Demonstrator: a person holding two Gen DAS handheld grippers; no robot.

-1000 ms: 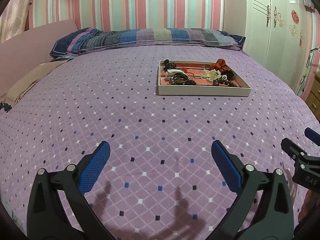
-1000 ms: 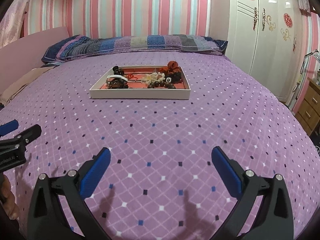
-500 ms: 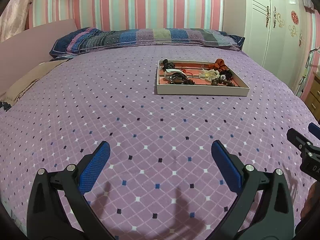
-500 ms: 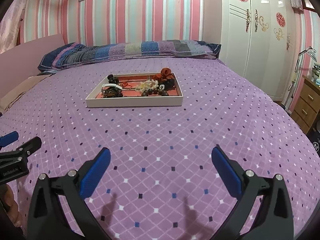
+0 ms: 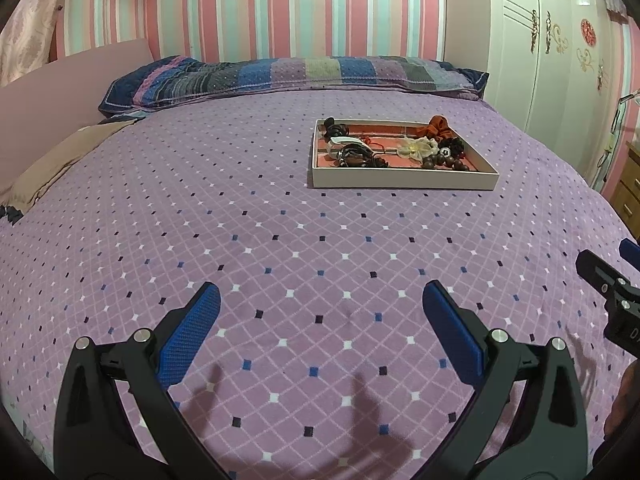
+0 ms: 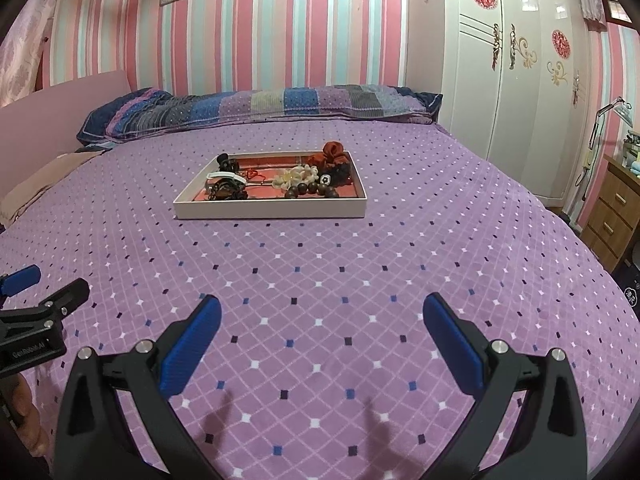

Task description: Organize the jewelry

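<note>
A shallow white tray [image 5: 402,180] with a red lining lies on the purple bed, far ahead of both grippers; it also shows in the right wrist view [image 6: 270,209]. It holds several pieces: dark wooden beads [image 5: 442,163], a cream flower piece [image 5: 418,147], a rust-red scrunchie [image 5: 438,124], and a dark bracelet cluster [image 5: 354,156]. My left gripper [image 5: 320,304] is open and empty above the bedspread. My right gripper [image 6: 320,314] is open and empty too, to the right of the left one.
The purple diamond-pattern bedspread [image 5: 240,220] fills the view. A striped pillow [image 5: 296,76] lies along the headboard wall. A white wardrobe [image 6: 520,80] and a wooden nightstand [image 6: 616,216] stand to the right. A pink panel [image 5: 68,76] lines the left side.
Both cameras have tilted up and drawn back a little, so the tray sits lower and farther in view. Both grippers stayed open and empty.
</note>
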